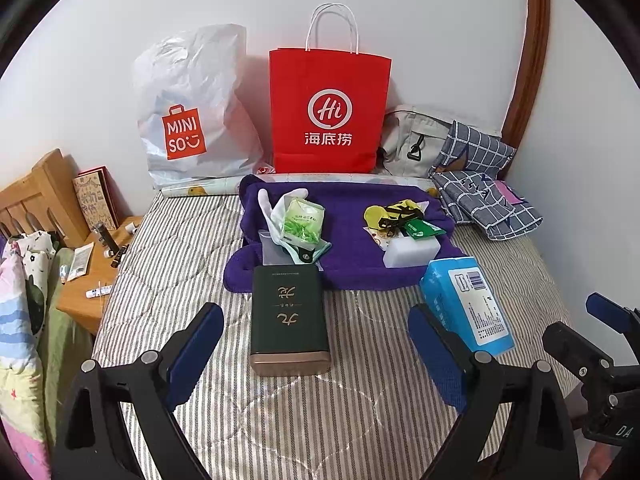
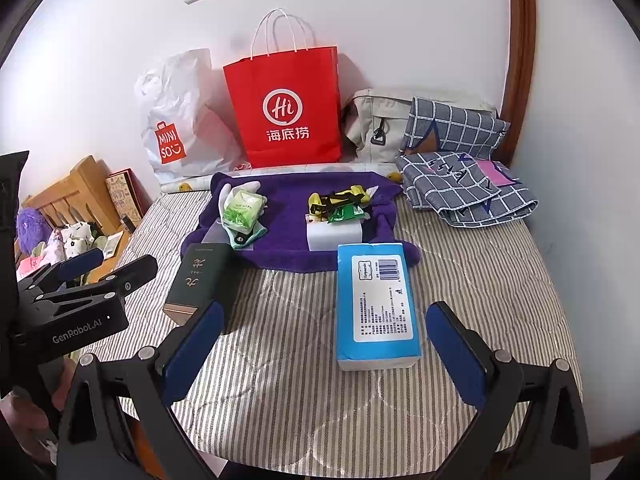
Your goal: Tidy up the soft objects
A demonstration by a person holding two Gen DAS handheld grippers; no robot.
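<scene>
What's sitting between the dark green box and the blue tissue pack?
Nothing: only bare striped mattress separates the dark green box from the blue tissue pack, clearest in the right wrist view.

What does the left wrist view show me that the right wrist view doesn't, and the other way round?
Only the left wrist view shows the tubes on the wooden side table. Only the right wrist view shows the purple fluffy thing beyond the headboard. Both show the red paper bag, purple towel, green box, blue tissue pack, and both open tools: left, right.
</scene>
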